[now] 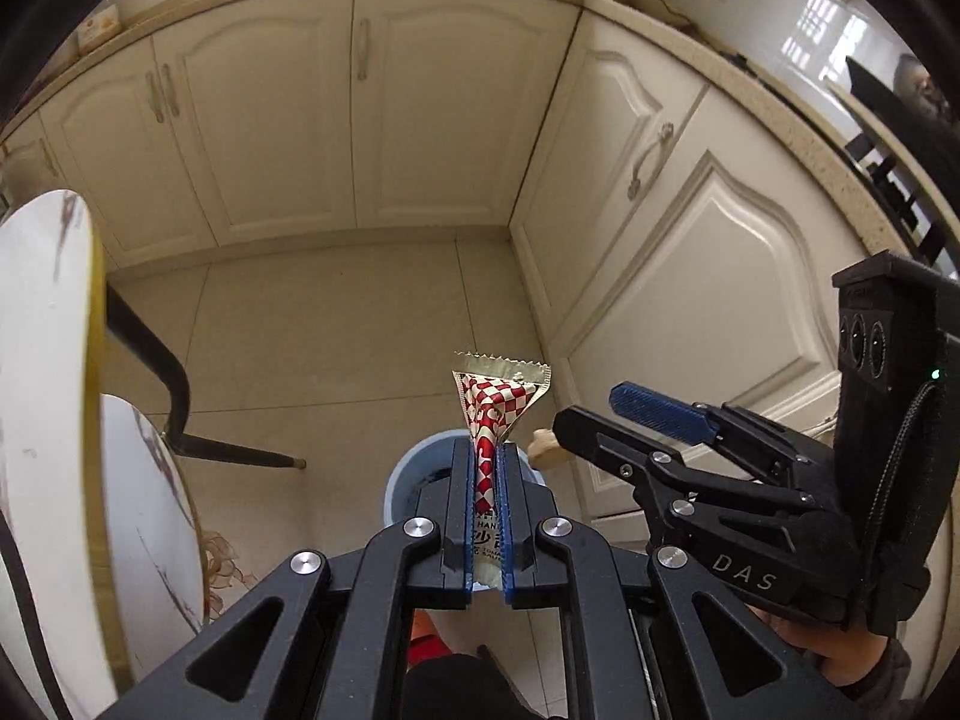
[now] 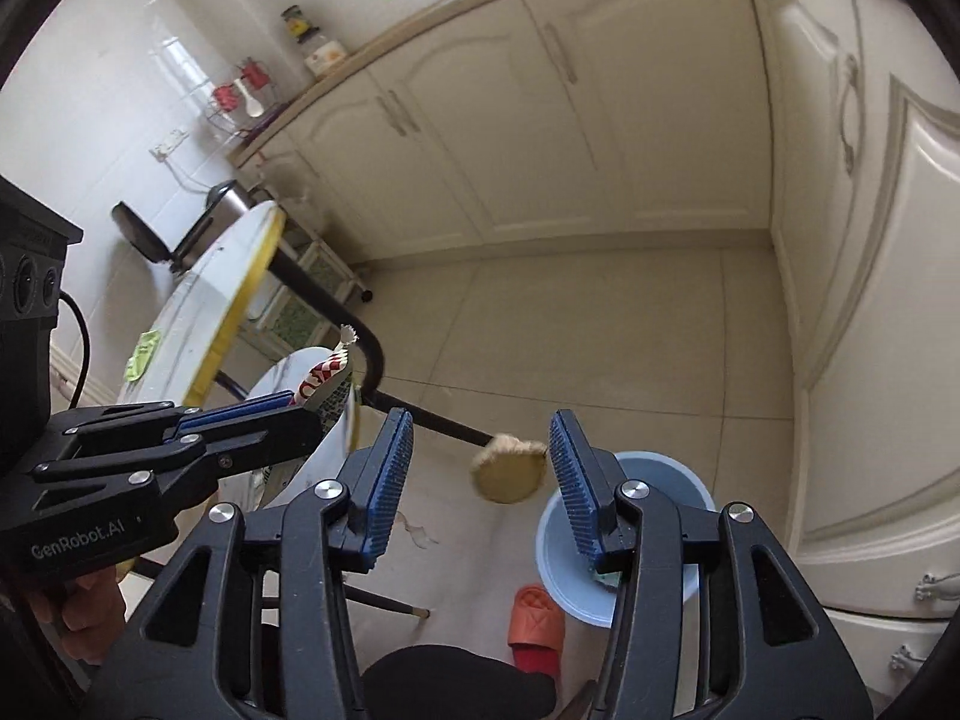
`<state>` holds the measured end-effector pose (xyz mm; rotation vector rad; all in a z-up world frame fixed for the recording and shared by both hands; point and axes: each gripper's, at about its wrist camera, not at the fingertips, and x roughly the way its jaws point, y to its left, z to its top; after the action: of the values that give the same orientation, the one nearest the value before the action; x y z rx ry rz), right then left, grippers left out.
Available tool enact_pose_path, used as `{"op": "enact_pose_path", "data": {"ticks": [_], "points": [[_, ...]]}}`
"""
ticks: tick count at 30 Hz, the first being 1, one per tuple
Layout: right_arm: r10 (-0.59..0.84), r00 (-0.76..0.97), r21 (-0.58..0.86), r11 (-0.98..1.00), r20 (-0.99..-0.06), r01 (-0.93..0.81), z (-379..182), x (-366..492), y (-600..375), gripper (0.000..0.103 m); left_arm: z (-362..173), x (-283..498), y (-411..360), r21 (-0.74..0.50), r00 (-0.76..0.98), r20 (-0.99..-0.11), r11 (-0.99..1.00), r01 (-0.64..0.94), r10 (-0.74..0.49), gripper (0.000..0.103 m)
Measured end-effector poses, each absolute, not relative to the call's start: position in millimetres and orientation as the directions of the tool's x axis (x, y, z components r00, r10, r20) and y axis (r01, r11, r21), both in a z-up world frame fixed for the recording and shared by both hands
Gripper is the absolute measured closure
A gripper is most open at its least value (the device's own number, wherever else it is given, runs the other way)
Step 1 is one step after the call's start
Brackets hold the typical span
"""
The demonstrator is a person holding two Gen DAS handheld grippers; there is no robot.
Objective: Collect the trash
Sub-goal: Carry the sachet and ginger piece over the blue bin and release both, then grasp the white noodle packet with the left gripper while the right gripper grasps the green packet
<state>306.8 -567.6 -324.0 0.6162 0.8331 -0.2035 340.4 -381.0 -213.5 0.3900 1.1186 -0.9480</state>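
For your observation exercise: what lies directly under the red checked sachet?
The sachet, pinched in the left gripper, hangs over the blue bin. The gripper covers most of the bin's inside.

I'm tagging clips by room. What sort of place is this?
Most likely a home kitchen: cream base cabinets run under a countertop, jars and a utensil rack sit on it, and the floor is tiled.
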Motion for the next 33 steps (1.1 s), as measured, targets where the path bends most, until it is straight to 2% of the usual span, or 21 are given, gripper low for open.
{"op": "enact_pose_path", "data": {"ticks": [4, 9, 11, 12, 13, 20, 23, 26, 28, 33], "points": [[0.025, 0.649, 0.424, 0.775, -0.761, 0.468, -339, 289, -590, 0.044, -248, 347, -411, -0.163, 0.079, -0.919, 0.555, 0.816, -0.386, 0.099], [-0.001, 0.636, 0.414, 0.758, -0.772, 0.504, -342, 280, -597, 0.044, -271, 355, -424, -0.168, 0.057, -0.930, 0.559, 0.812, -0.362, 0.093], [-0.005, 0.640, 0.418, 0.754, -0.768, 0.507, -340, 277, -598, 0.044, -270, 359, -424, -0.171, 0.055, -0.930, 0.561, 0.810, -0.364, 0.081], [-0.009, 0.643, 0.416, 0.756, -0.766, 0.505, -337, 277, -597, 0.044, -268, 360, -421, -0.160, 0.073, -0.929, 0.571, 0.805, -0.363, 0.066], [-0.008, 0.647, 0.417, 0.759, -0.762, 0.501, -336, 276, -598, 0.044, -264, 360, -419, -0.151, 0.092, -0.925, 0.579, 0.801, -0.369, 0.057], [0.005, 0.698, 0.427, 0.794, -0.716, 0.432, -301, 280, -572, 0.043, -210, 355, -372, -0.116, 0.206, -0.882, 0.618, 0.778, -0.425, 0.053], [0.006, 0.733, 0.414, 0.828, -0.681, 0.378, -270, 288, -547, 0.042, -177, 350, -336, -0.059, 0.300, -0.850, 0.644, 0.762, -0.432, 0.043], [0.019, 0.761, 0.384, 0.872, -0.648, 0.305, -235, 304, -512, 0.037, -144, 351, -289, -0.019, 0.396, -0.802, 0.681, 0.732, -0.448, 0.033], [0.042, 0.777, 0.361, 0.900, -0.628, 0.243, -215, 319, -484, 0.035, -125, 352, -256, 0.005, 0.455, -0.773, 0.713, 0.701, -0.442, 0.023], [0.122, 0.784, 0.292, 0.953, -0.609, 0.078, -173, 373, -406, 0.030, -96, 364, -161, 0.034, 0.565, -0.731, 0.806, 0.591, -0.384, 0.018]]}}
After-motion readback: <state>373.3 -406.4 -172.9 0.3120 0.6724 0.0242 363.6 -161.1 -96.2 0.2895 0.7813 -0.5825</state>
